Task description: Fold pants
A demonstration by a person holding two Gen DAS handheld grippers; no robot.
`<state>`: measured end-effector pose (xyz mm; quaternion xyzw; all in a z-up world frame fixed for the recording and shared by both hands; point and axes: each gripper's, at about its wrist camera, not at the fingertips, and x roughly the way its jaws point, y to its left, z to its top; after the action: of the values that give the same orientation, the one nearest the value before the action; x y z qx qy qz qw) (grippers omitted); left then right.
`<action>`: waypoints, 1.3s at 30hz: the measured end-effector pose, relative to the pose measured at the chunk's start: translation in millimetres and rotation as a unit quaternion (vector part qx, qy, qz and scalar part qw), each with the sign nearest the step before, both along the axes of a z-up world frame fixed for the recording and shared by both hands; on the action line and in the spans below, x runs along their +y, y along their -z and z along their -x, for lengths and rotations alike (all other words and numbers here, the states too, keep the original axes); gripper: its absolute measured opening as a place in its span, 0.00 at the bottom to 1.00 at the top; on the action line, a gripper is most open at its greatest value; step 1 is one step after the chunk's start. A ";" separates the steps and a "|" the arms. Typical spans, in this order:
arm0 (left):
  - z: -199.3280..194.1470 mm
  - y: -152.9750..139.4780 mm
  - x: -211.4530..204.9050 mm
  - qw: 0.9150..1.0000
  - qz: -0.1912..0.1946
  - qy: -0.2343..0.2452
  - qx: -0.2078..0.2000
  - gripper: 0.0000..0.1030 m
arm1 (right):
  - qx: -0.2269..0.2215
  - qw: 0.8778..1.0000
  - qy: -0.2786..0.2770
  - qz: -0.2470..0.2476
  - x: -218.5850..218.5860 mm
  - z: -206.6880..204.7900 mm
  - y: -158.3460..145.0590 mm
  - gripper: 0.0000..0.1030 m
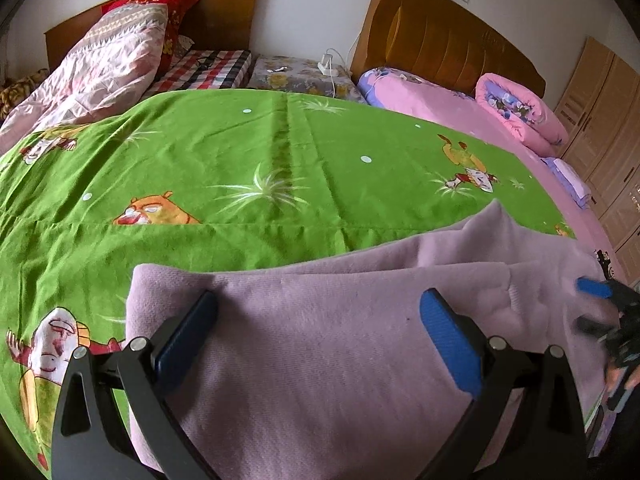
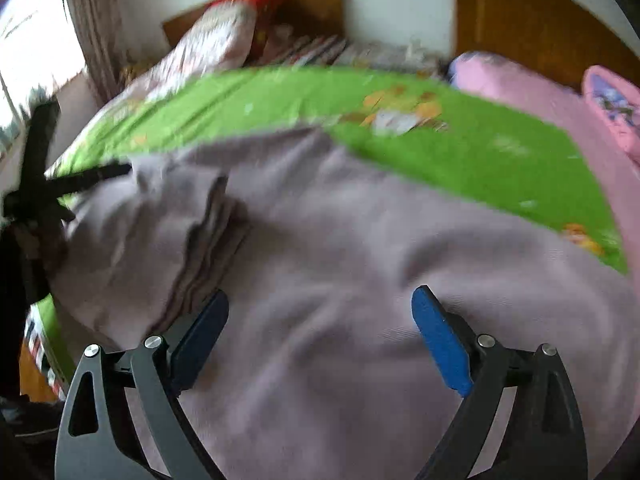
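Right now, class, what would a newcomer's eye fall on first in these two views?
The bright green cartoon sheet spread across the bed grabs attention first. In front of it lie the pale lilac pants, partly folded, filling the foreground. Both tongs, left and right, stand open over the fabric.

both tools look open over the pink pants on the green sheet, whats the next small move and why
Probably lower the right tool and close it on the pants: its jaws stand wide and empty, and the fabric below lies rumpled, folded layers showing left.
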<state>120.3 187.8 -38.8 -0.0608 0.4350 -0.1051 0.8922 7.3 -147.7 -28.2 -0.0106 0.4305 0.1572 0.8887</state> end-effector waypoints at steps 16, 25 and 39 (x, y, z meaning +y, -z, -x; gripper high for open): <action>39.9 -51.8 -57.3 0.996 -0.026 0.004 -0.081 0.98 | 0.057 0.926 0.263 -0.265 -218.5 162.2 27.8 0.87; 46.8 -13.4 -158.1 0.983 -0.094 0.146 -0.063 0.98 | 0.057 0.911 0.271 -0.307 -216.2 116.8 41.8 0.94; 36.1 19.5 -166.7 0.983 -0.122 0.139 -0.006 0.99 | 0.071 0.901 0.303 -0.303 -220.0 95.3 40.3 0.80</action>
<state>84.1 21.1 -58.3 0.1103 0.4431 -0.1744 0.8724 -88.0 -367.7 -68.5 0.4011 0.4064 0.0033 0.8209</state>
